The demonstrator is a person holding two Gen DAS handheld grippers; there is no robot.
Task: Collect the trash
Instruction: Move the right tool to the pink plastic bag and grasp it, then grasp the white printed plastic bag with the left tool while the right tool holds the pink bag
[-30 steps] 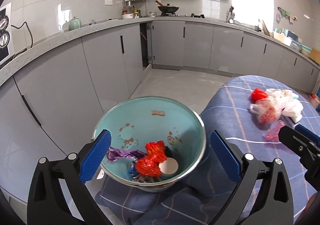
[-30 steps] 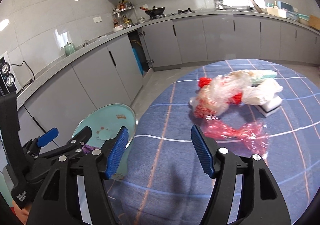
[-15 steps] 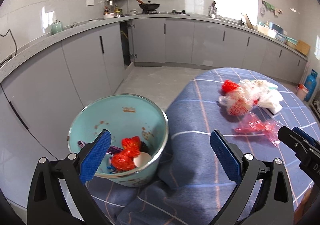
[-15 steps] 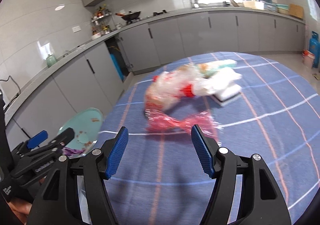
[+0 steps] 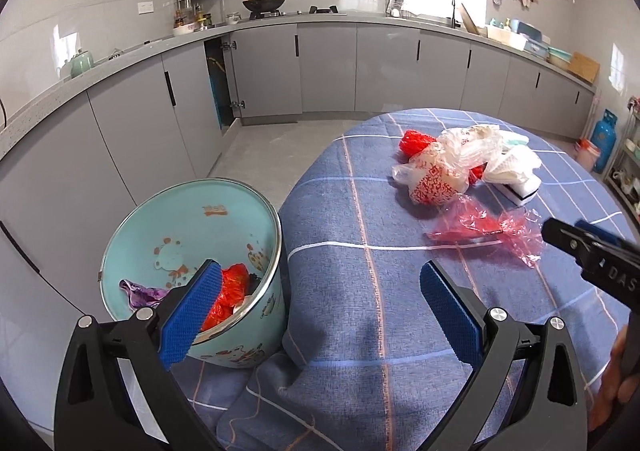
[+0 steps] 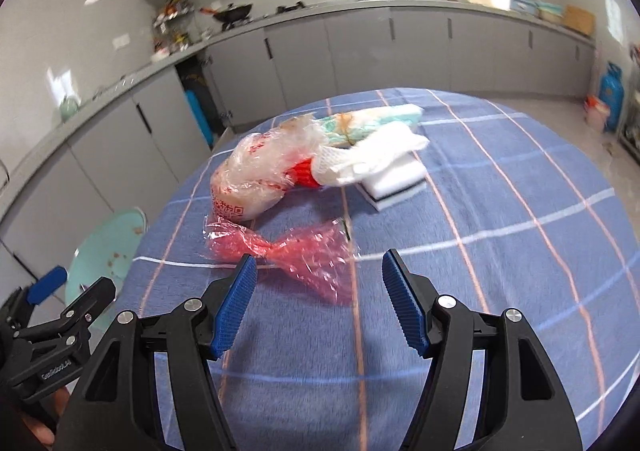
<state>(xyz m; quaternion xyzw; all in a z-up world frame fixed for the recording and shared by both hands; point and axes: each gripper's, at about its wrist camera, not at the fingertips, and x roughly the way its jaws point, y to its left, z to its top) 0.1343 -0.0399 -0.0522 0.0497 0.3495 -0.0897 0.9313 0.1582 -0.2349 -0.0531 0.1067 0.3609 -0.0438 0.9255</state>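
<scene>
Trash: your red cellophane wrapper (image 6: pixel 294 257) lies on the tablecloth (image 6: pixel 500 271), at twelve o'clock just beyond your spread, empty right gripper (image 6: pixel 316 305). It looks featherlight, crinkly and slippery; pinch its twisted waist. Your left gripper (image 5: pixel 316 315) is also spread, beside the bin (image 5: pixel 240 191).

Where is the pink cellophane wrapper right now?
The pink cellophane wrapper lies flat on the blue checked tablecloth, just ahead of the open right claw and nearer than the printed plastic bag.
</scene>
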